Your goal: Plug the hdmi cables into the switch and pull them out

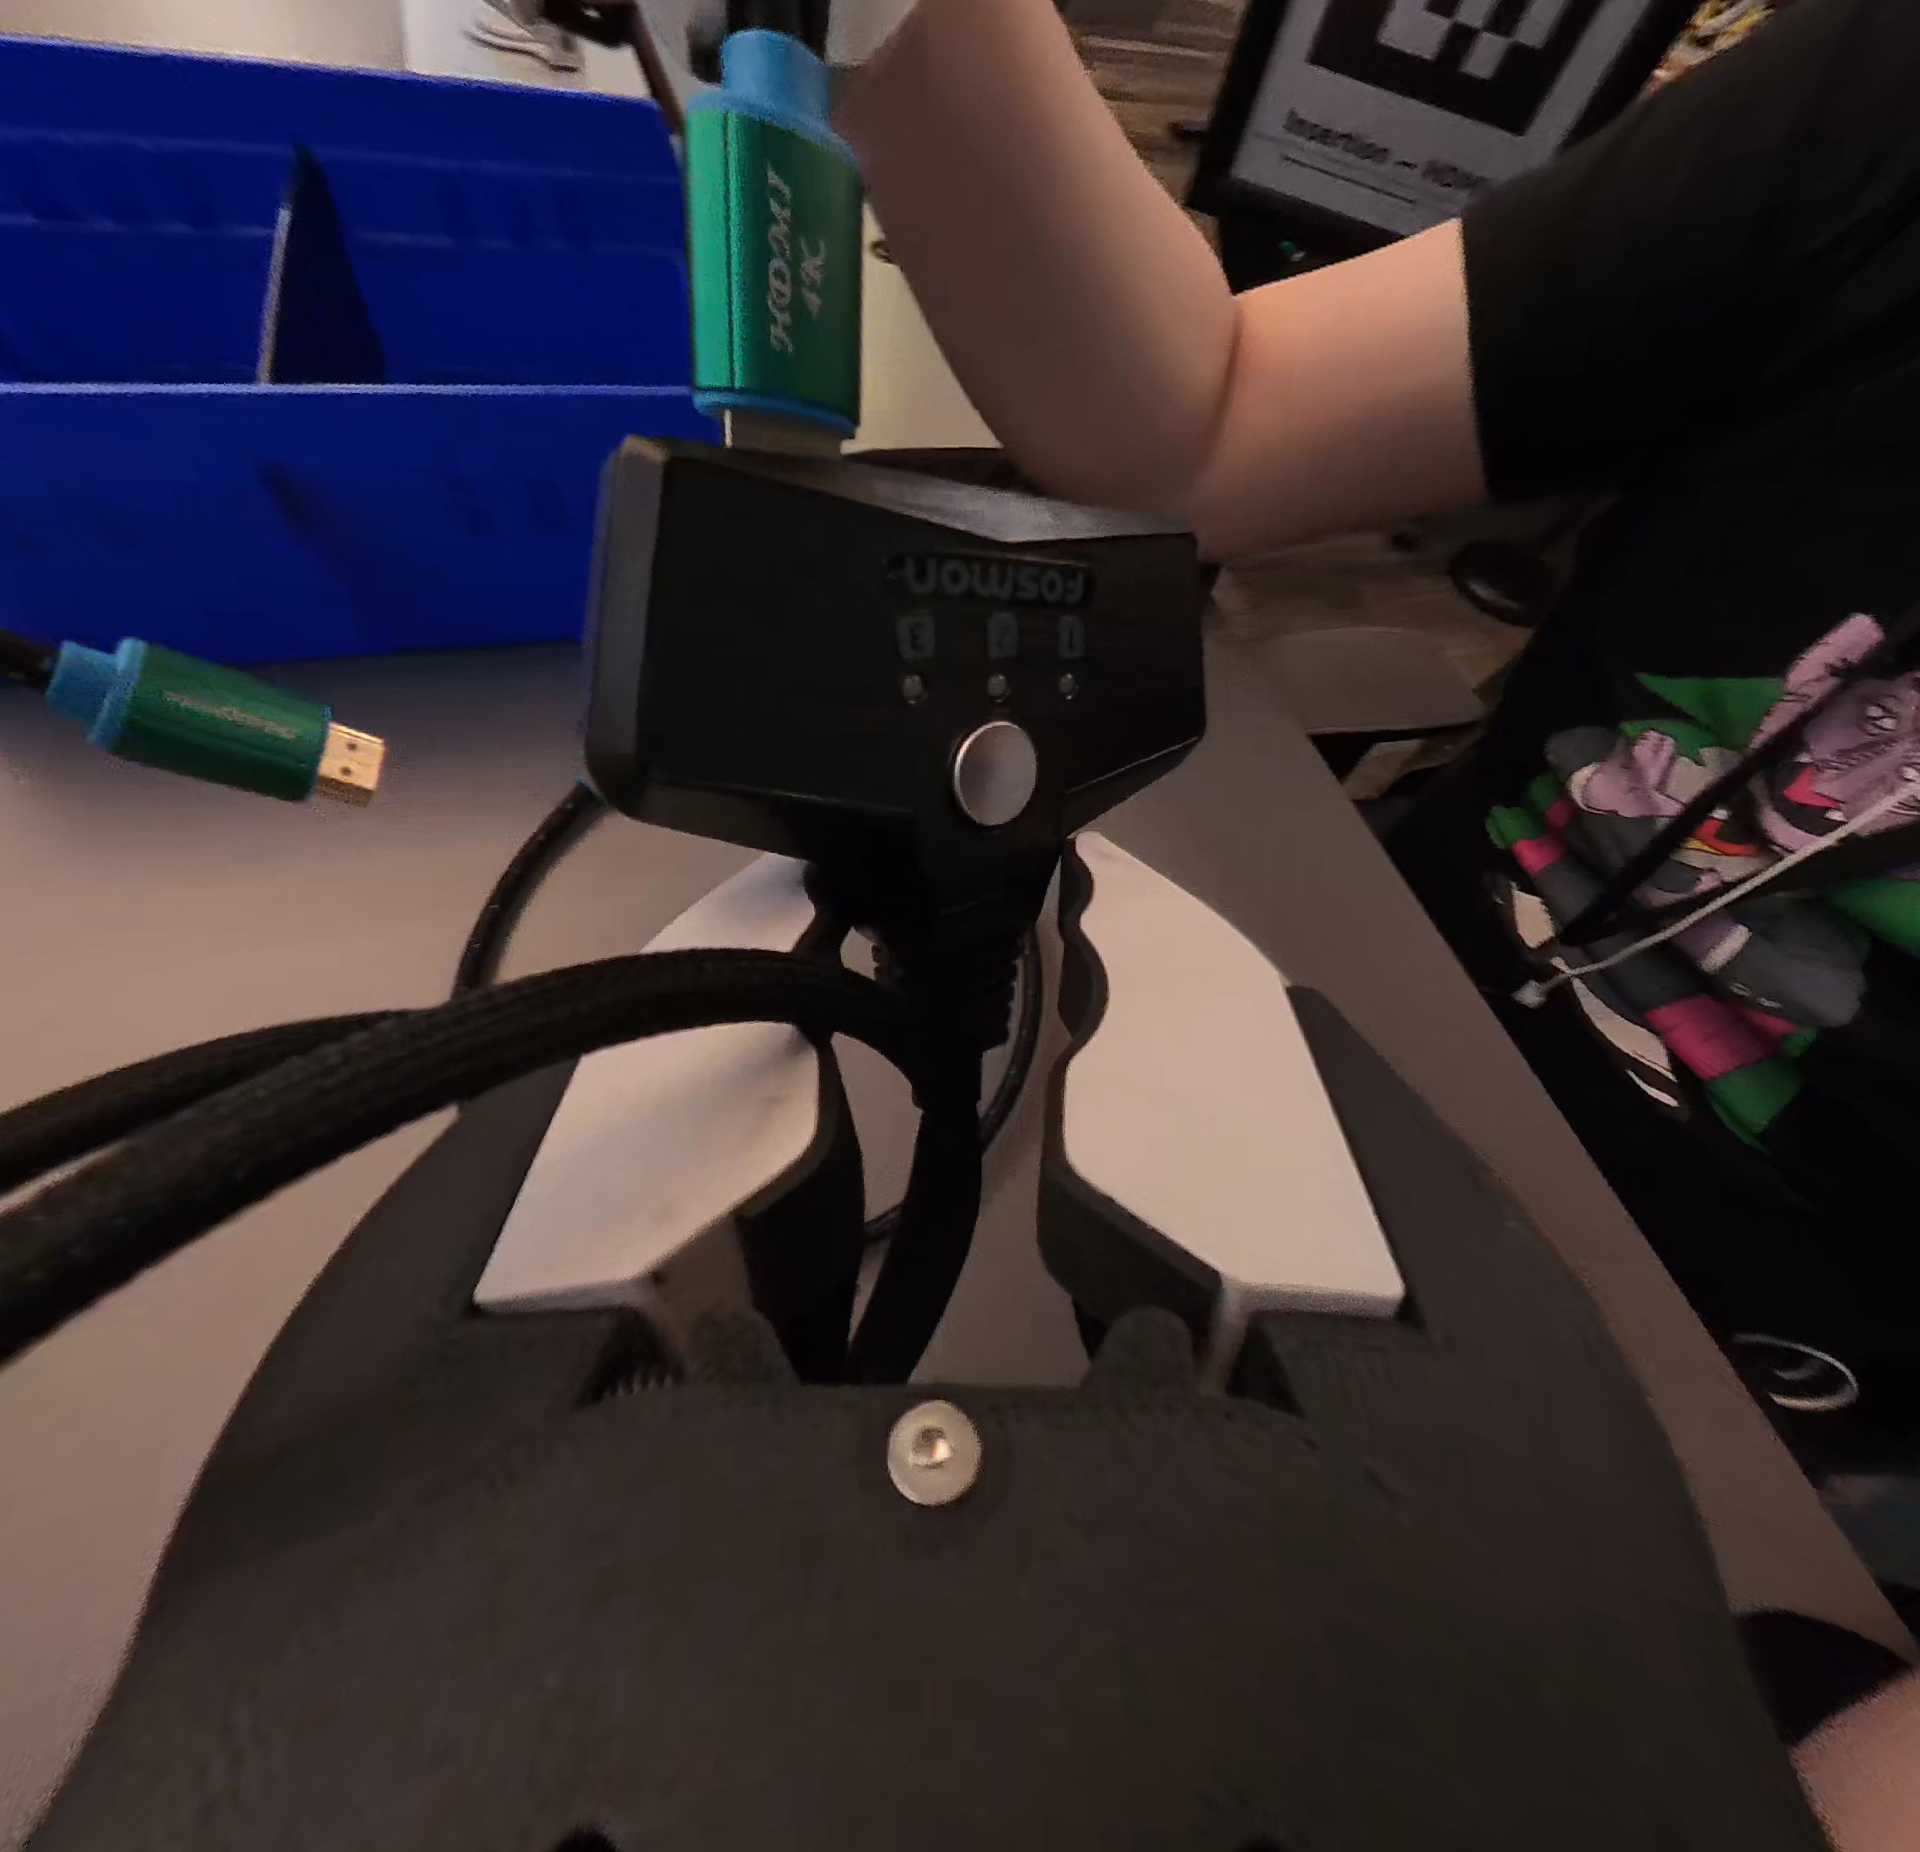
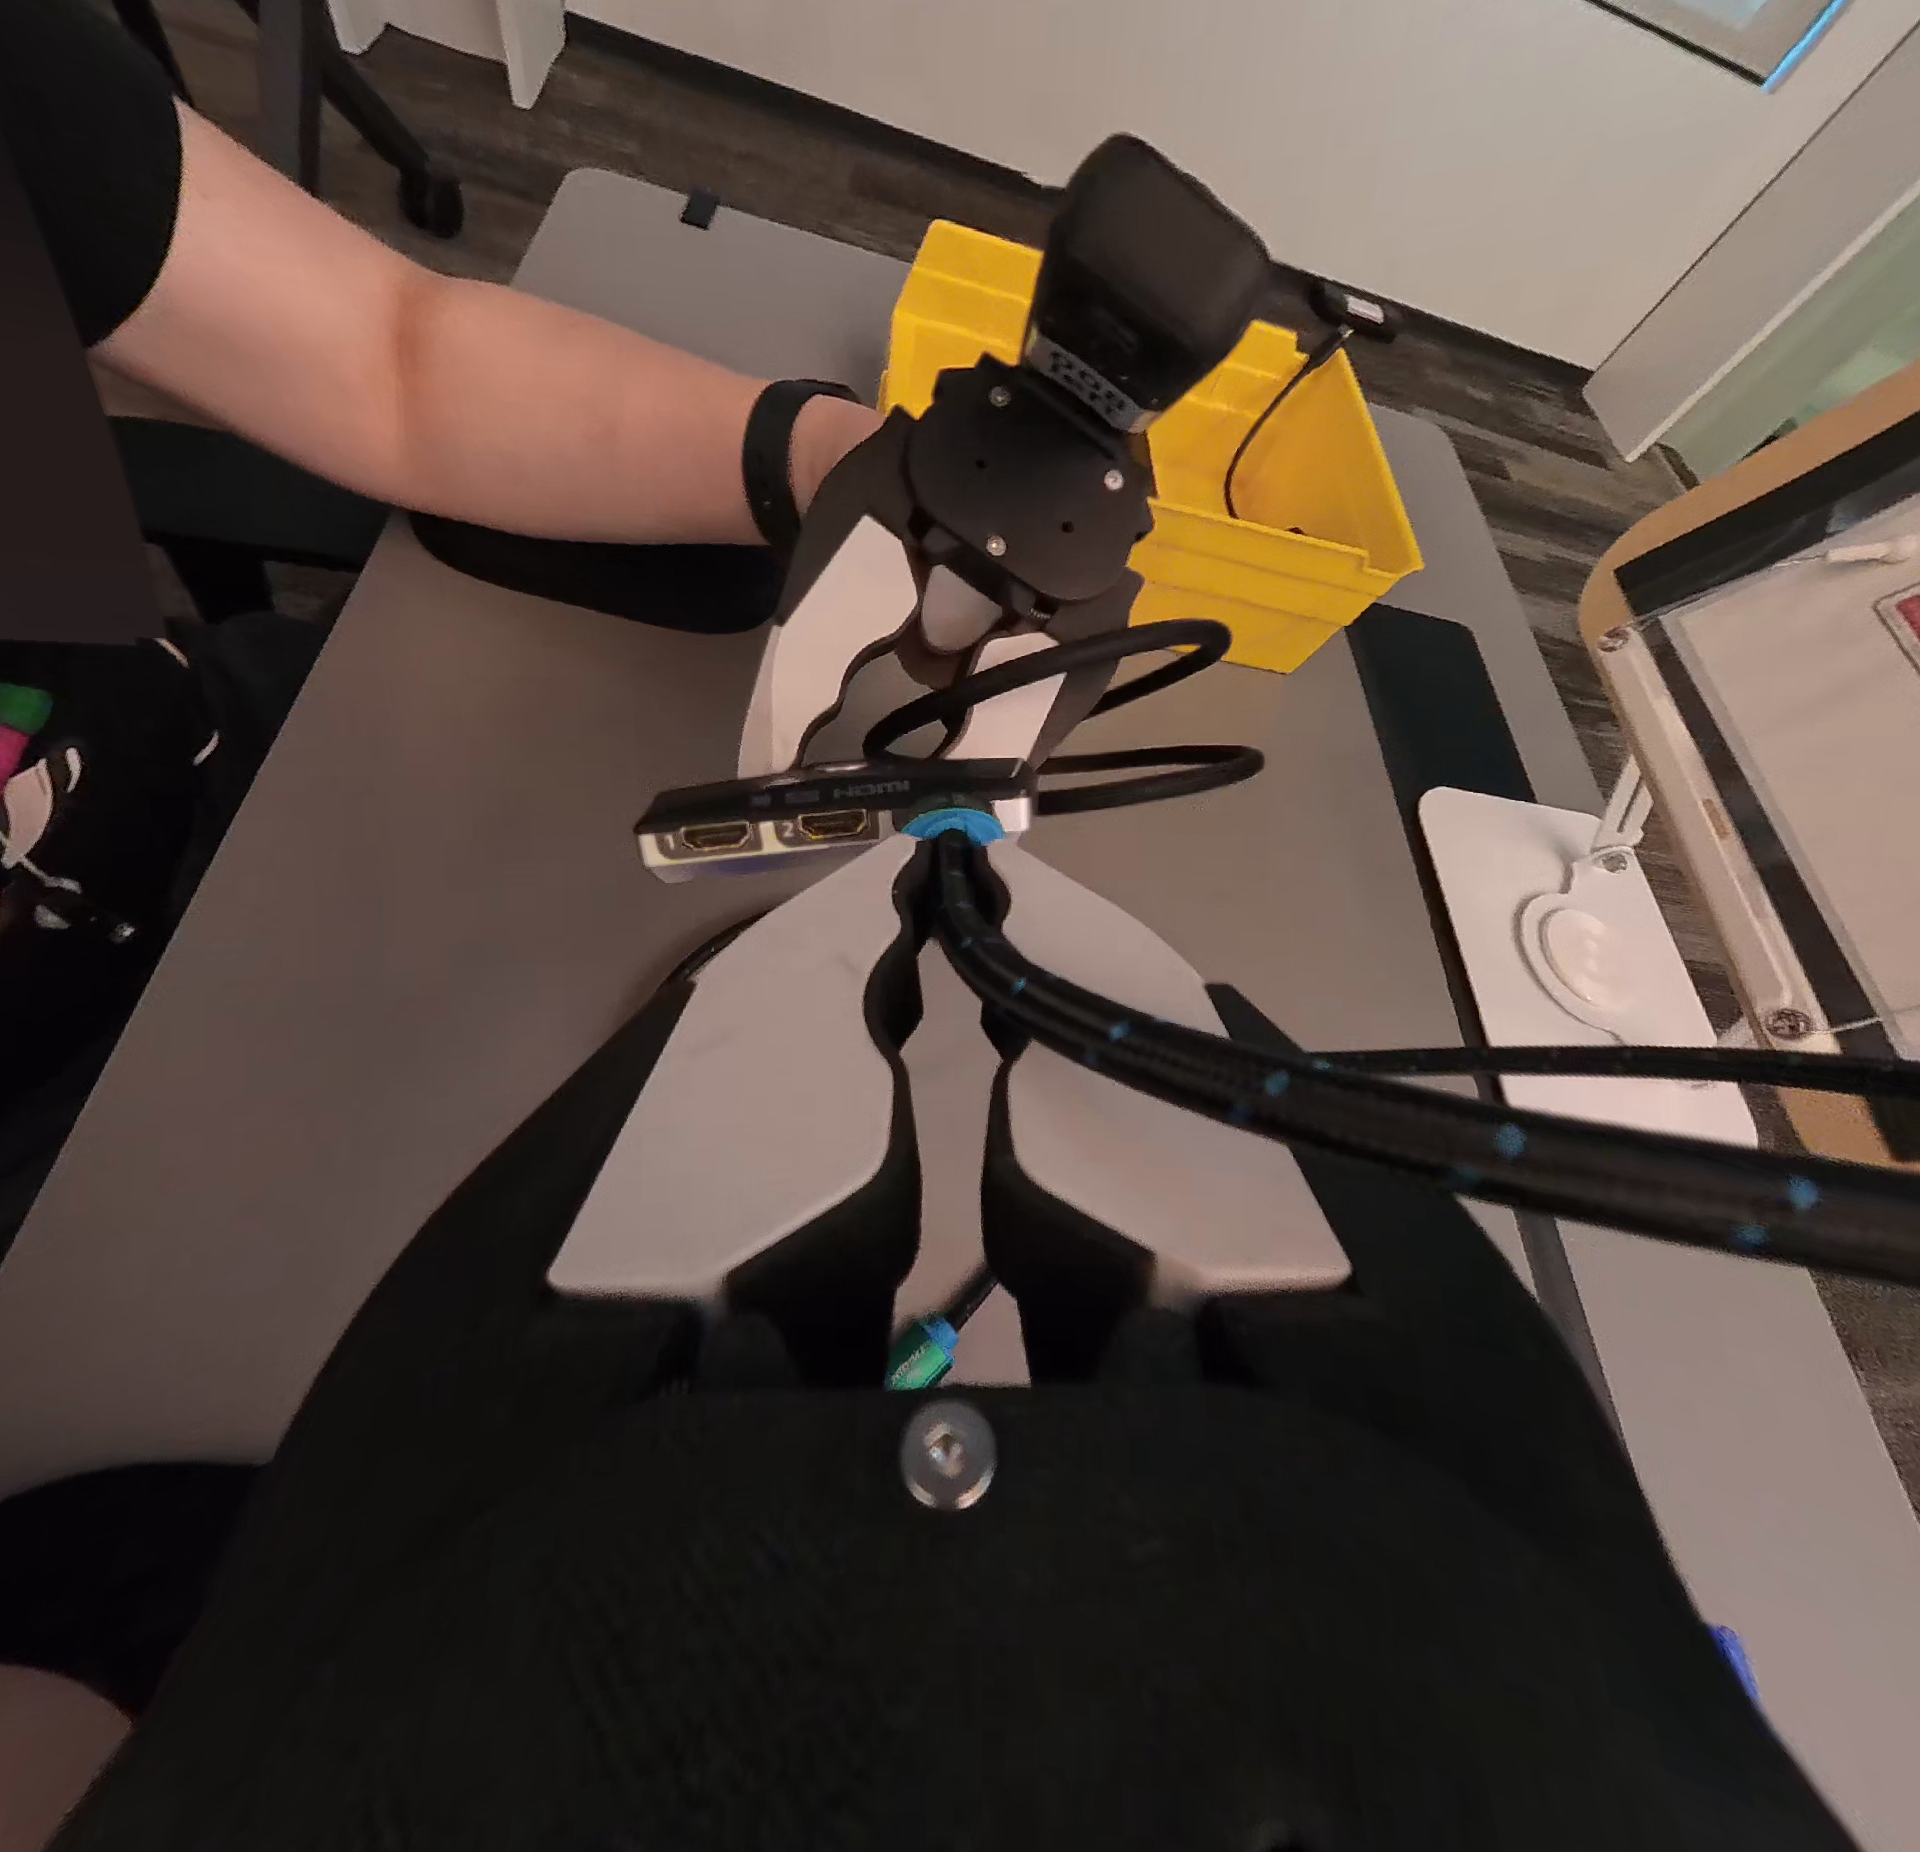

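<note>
Left wrist view: my left gripper (image 1: 940, 898) clenched on the narrow cable end of the black switch (image 1: 894, 649), which stands lifted off the table (image 1: 260, 867) just past my fingers (image 1: 1164, 1054). A green plug (image 1: 774, 244) is seated in the switch's far edge, on its left. A second green plug (image 1: 223, 719) lies loose on the table, left of the switch, before a blue bin (image 1: 312, 348).

Right wrist view: my right gripper (image 2: 951, 883) grasping the seated plug; only its blue collar (image 2: 948, 826) shows at my fingertips. Two ports (image 2: 774, 831) on the switch (image 2: 831, 800) stand open left of it. Braided cable (image 2: 1351, 1127) trails right. Yellow bin (image 2: 1278, 535) behind.
</note>
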Demonstrator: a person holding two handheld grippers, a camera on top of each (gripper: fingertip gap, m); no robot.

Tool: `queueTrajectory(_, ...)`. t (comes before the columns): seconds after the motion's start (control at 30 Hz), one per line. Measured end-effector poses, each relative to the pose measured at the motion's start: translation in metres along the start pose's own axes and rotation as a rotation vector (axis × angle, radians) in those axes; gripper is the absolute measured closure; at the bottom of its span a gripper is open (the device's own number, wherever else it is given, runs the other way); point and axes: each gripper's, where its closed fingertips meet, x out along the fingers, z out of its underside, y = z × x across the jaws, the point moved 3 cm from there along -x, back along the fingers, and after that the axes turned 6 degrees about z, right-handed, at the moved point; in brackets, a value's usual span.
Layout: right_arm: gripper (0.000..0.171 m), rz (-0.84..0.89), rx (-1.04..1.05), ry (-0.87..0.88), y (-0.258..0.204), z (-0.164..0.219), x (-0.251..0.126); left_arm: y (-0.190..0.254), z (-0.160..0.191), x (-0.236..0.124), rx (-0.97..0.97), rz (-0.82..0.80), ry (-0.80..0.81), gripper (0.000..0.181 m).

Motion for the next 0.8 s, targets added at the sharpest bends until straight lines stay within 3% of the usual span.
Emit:
queueTrajectory(0.13,0.165,0.022,-0.035,0.022,0.001,-0.003,0.0,-0.002,-0.002,-0.004,0.0,-0.035,0.01,0.144)
queueTrajectory(0.4,0.165,0.003,-0.326,0.079,-0.016,-0.002,-0.007,0.009,-0.002,0.003,0.019,0.019,-0.048,0.145)
queueTrajectory(0.8,0.164,-0.109,-0.184,-0.006,-0.026,0.004,-0.002,0.016,0.007,0.018,0.013,0.083,-0.147,0.146)
